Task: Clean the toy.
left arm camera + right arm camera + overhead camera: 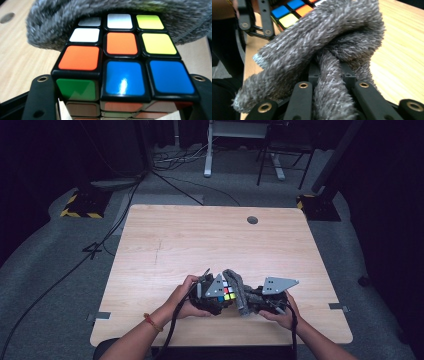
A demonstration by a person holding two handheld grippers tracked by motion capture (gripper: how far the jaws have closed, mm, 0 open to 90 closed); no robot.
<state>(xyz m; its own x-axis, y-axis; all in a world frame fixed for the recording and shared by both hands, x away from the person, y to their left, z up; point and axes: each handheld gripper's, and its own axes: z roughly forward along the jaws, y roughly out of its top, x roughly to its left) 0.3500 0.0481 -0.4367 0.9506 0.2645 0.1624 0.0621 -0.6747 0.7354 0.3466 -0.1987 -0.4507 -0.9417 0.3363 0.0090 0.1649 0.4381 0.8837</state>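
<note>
Currently: left gripper (216, 296) clamps puzzle cube (125, 67); right gripper (252, 301) pinches grey cloth (324, 50) against cube's far face. Step: wiping. Next: steady rubbing strokes.

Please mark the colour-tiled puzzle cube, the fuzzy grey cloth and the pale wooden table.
Colour-tiled puzzle cube (121, 43), left gripper view: centre orange tile of its top face.
Fuzzy grey cloth (332, 32), right gripper view: the thick upper fold.
Pale wooden table (200, 240), high view: bare top, middle.
</note>
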